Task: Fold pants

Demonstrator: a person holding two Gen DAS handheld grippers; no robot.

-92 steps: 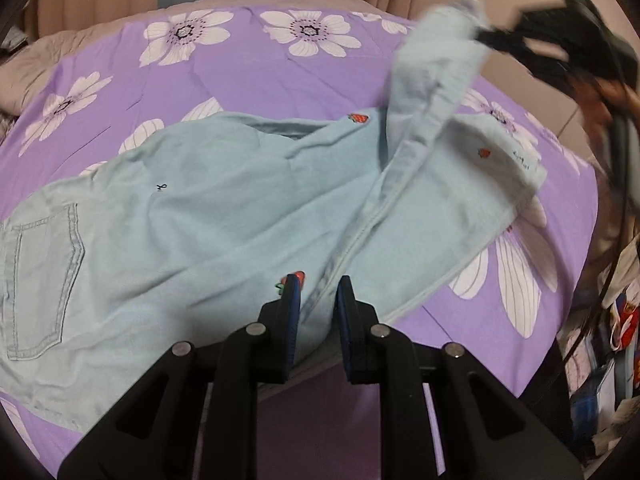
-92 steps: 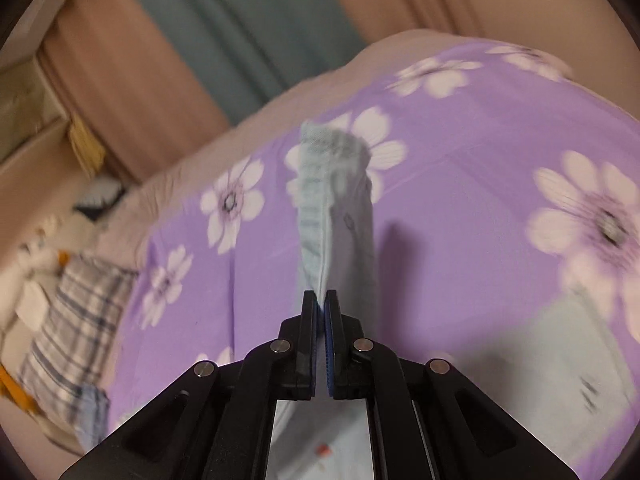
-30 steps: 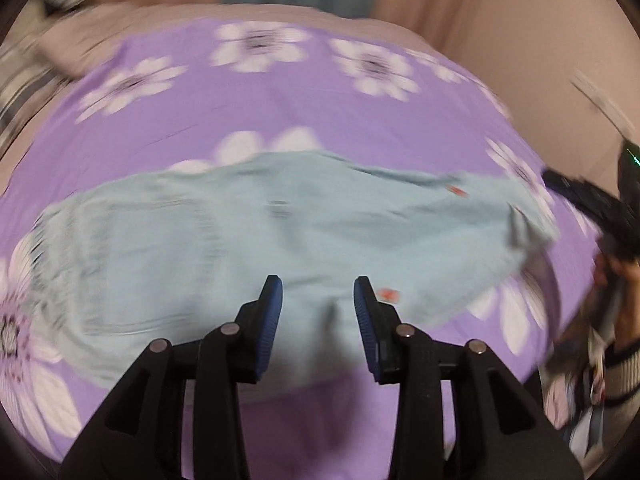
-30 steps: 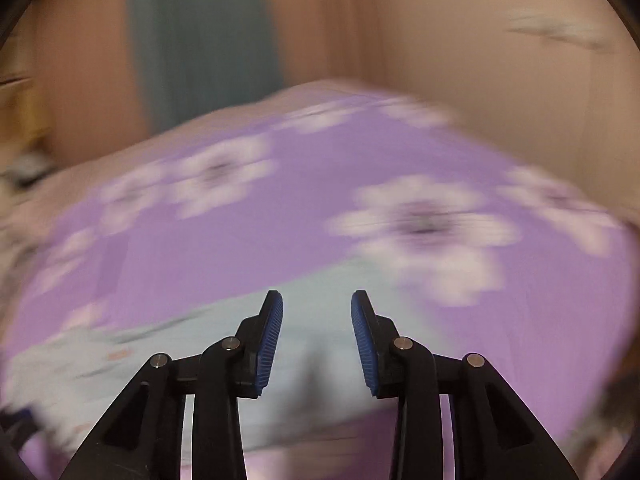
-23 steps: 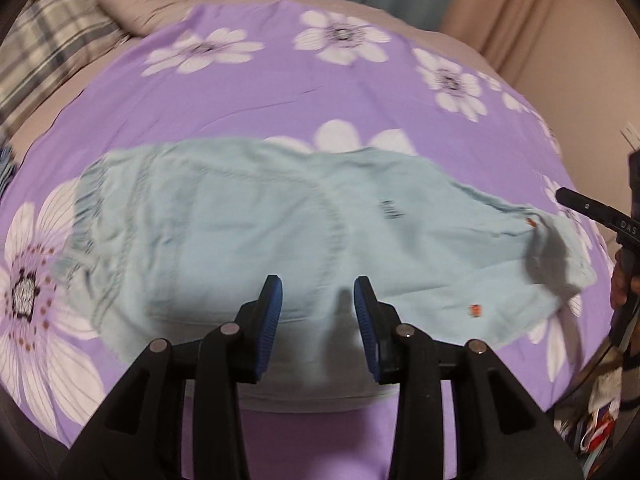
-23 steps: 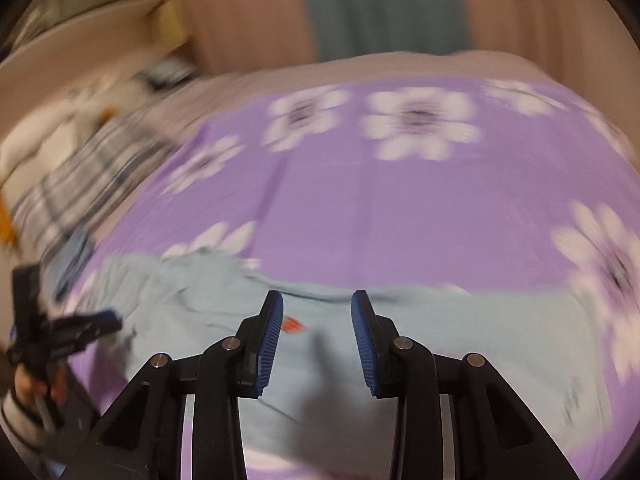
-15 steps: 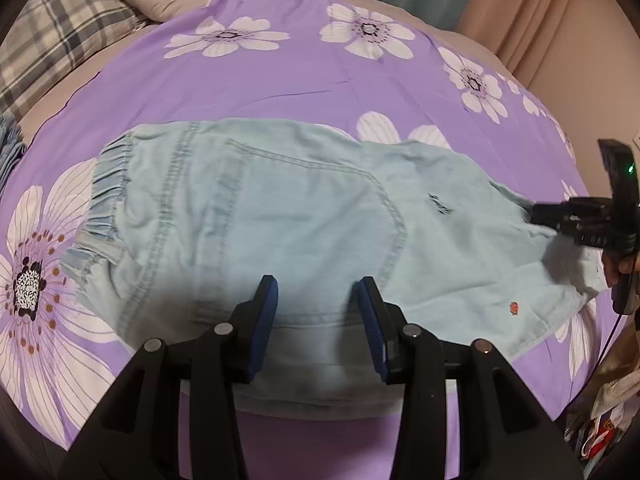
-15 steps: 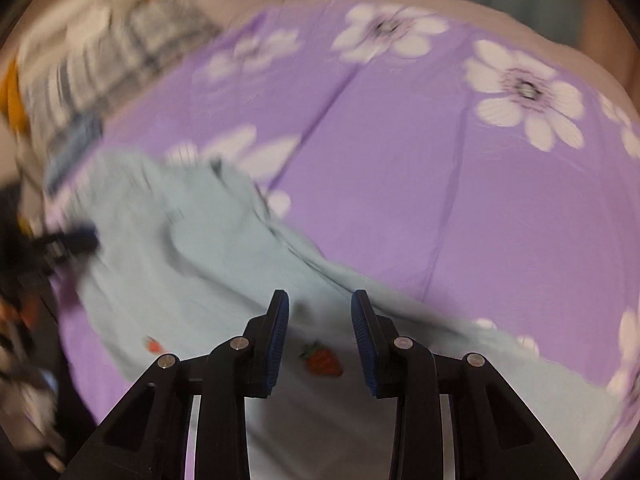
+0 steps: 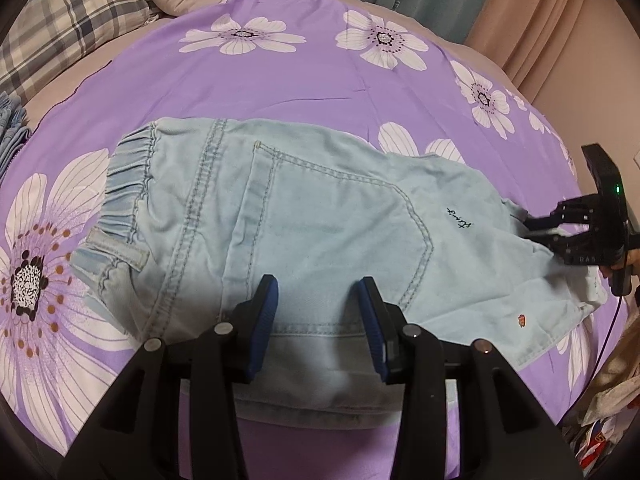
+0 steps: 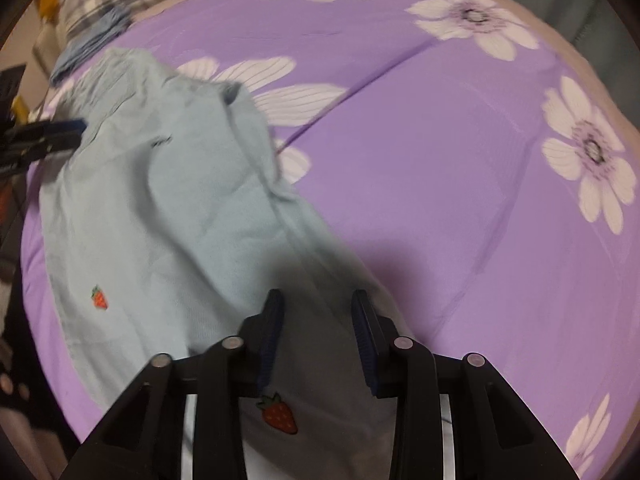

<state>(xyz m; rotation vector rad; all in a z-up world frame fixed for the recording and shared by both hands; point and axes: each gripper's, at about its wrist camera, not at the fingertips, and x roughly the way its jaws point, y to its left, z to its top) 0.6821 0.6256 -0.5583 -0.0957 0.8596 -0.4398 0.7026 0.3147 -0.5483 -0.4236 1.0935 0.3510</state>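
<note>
The pants (image 9: 320, 216), pale blue denim, lay flat on a bed covered by a purple sheet with white flowers (image 9: 280, 72). In the left wrist view their long axis ran across the picture: the gathered elastic waistband (image 9: 128, 176) pointed to the left, and the leg ends reached to the right, toward the edge of the bed. A back pocket (image 9: 332, 216) faced up in the middle, with a small dark embroidered script (image 9: 460, 217) beyond its corner and a tiny red strawberry patch (image 9: 521, 320) near the hem.

The left tongs (image 9: 318, 320) hung over the near edge of the pants below the pocket, their blue pads spread apart with only flat cloth showing between them; the jaws had just been opening, and nothing was pinched.

The right tongs (image 10: 316, 336) hovered over the leg end of the pants, also spread, with denim in shadow between the pads but not clamped. A larger strawberry patch (image 10: 278, 414) lay just beneath them. From that view the garment ran away toward the upper left, where the left tongs appeared at the far end.

A plaid pillow (image 9: 76, 20) sat at the head of the bed.
</note>
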